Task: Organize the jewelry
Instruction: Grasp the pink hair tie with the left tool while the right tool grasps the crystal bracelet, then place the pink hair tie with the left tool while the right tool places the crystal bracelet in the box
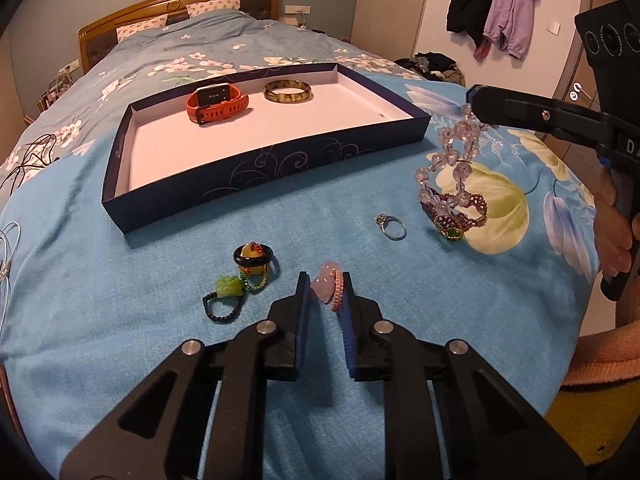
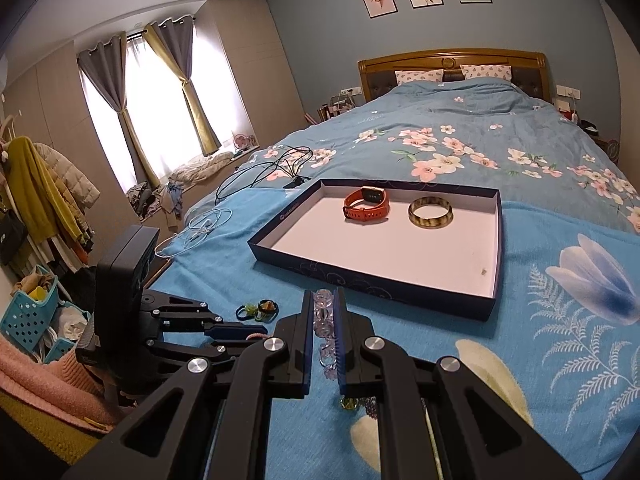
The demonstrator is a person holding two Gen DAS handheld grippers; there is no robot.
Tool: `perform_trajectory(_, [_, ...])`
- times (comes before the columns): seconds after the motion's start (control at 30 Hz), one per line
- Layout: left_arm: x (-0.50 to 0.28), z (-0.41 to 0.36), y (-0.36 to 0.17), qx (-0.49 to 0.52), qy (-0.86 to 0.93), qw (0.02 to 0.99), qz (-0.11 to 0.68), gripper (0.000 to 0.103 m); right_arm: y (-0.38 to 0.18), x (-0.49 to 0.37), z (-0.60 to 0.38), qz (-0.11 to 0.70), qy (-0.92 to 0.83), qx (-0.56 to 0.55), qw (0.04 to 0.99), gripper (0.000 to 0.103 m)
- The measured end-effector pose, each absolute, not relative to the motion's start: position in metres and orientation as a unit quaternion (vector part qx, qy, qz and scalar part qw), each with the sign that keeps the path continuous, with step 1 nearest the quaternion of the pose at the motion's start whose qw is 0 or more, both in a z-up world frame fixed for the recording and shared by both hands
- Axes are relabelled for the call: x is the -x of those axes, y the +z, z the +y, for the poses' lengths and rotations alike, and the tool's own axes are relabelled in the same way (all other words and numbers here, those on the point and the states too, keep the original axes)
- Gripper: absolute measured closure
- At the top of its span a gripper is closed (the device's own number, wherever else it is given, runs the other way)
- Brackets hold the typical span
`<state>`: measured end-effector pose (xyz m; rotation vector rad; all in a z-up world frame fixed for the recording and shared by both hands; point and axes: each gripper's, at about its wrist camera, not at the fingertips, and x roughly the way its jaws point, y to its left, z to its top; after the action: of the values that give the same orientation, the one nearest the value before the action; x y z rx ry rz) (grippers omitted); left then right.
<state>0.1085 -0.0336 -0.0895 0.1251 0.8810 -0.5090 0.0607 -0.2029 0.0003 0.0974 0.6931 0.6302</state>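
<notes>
A dark blue tray (image 1: pixel 280 168) lies on the bed and holds an orange watch (image 1: pixel 216 102) and a brown bangle (image 1: pixel 288 92). My left gripper (image 1: pixel 325 292) is shut on a pink stone bracelet (image 1: pixel 329 286) just above the blanket. My right gripper (image 2: pixel 323 320) is shut on a clear bead bracelet (image 2: pixel 323 312), which hangs in the left wrist view (image 1: pixel 456 152) over a purple beaded bracelet (image 1: pixel 456 212). A silver ring (image 1: pixel 392 226), a black ring with an amber piece (image 1: pixel 254 258) and a green jade charm bracelet (image 1: pixel 226 294) lie on the blanket.
The tray (image 2: pixel 376 284), watch (image 2: pixel 366 204) and bangle (image 2: pixel 430 213) also show in the right wrist view. Black cables (image 2: pixel 272 168) and white earphones (image 2: pixel 204 224) lie on the bed's left. A blue basket (image 2: pixel 32 316) stands on the floor.
</notes>
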Motion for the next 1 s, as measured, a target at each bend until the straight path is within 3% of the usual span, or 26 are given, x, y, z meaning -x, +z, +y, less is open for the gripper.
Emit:
perform_trajectory(0.4, [-0.112,-0.030,-0.058,-0.042,-0.256,0.887,0.382,0.088,0.016,-0.078,-0.201,0.315,0.304,-0.038,0.898,0.095])
perform_trajectory(1.0, [-0.183,-0.018,-0.026,-0.053,-0.218,0.909,0.351,0.088,0.018,-0.159,-0.203,0.314,0.282,-0.065,0.904,0.095])
